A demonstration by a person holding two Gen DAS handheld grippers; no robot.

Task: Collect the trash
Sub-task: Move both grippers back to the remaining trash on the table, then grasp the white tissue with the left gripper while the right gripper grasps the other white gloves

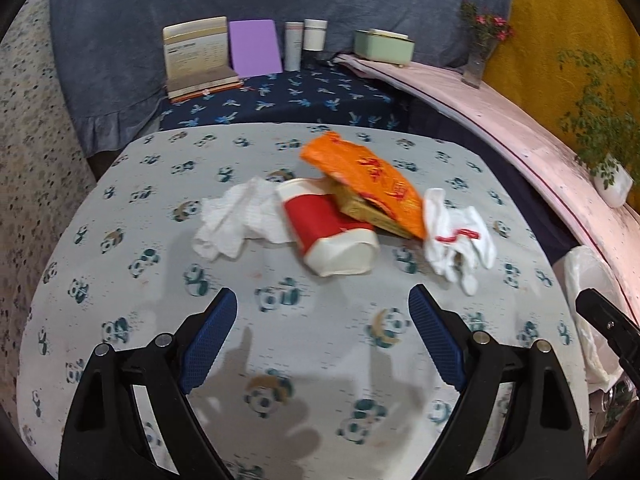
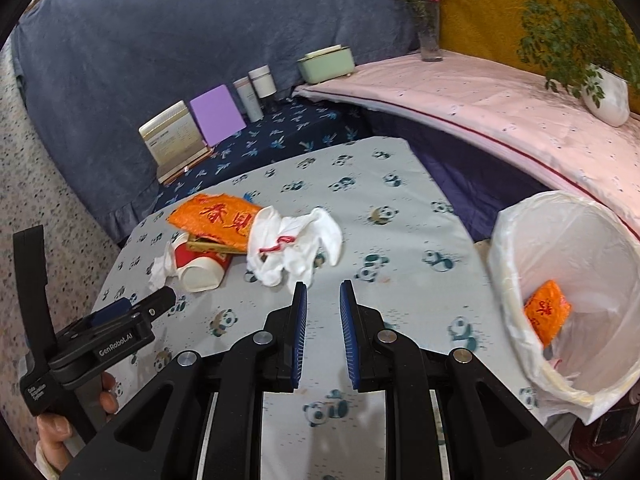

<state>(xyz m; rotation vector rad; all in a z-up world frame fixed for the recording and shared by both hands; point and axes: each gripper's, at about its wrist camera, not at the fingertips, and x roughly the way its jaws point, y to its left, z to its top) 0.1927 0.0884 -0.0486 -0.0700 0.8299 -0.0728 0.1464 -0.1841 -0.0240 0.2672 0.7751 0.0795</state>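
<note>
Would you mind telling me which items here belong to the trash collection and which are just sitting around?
For the job:
crumpled tissue
paper cup
orange wrapper
white plastic bag
lined bin, one orange packet already inside

Just lying about:
books
purple card
two tubes
green box
flower vase
potted plant

Panda-print table (image 1: 120,360), crumpled tissue (image 1: 236,222), paper cup (image 1: 332,236), orange packet (image 1: 368,176), white bag (image 1: 456,236)
</note>
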